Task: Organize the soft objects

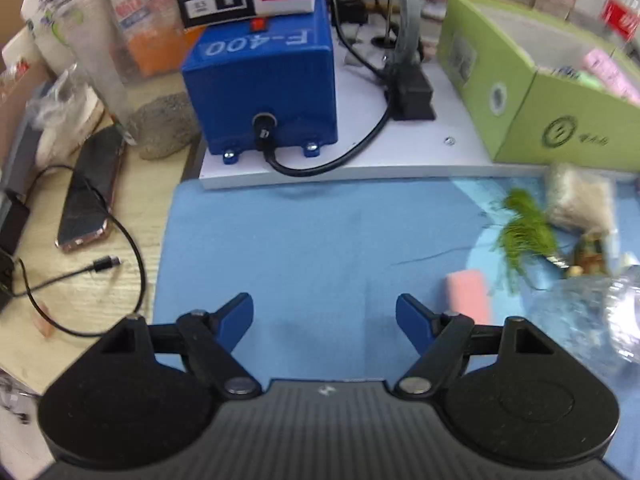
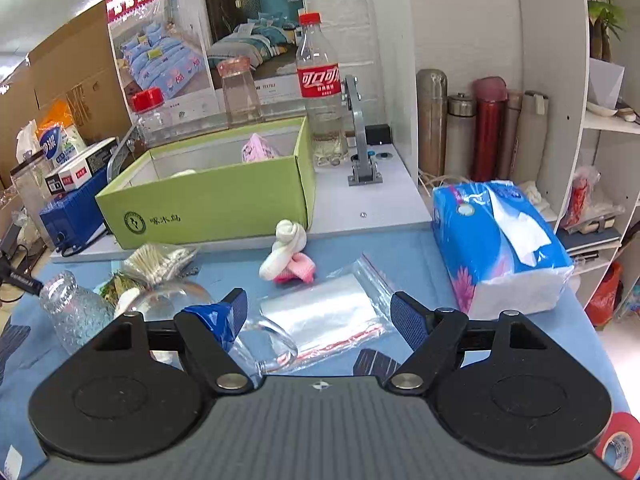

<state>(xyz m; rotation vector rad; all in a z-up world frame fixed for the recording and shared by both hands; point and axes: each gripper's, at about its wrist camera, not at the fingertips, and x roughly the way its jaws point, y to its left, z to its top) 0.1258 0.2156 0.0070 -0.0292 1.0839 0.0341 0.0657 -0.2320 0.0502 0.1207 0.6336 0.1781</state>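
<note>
A green cardboard box (image 2: pixel 208 208) stands on a white board, with a pink soft item (image 2: pixel 258 148) and a white one inside; its wall also shows in the left wrist view (image 1: pixel 520 92). A rolled white and pink sock (image 2: pixel 286 256) lies on the blue cloth in front of the box. A pink sponge-like block (image 1: pixel 468 296) lies on the cloth right of my left gripper (image 1: pixel 325 316), which is open and empty. My right gripper (image 2: pixel 318 314) is open and empty above a clear zip bag (image 2: pixel 332 316).
A blue tissue pack (image 2: pixel 500 248) sits right. Glass bottles (image 2: pixel 74 312), a cotton-swab bag (image 2: pixel 158 262) and green fibres (image 1: pixel 524 228) lie left of the sock. A blue F-400 machine (image 1: pixel 264 88), phone (image 1: pixel 90 196) and cables (image 1: pixel 132 248) are at left. Flasks (image 2: pixel 488 128) stand behind.
</note>
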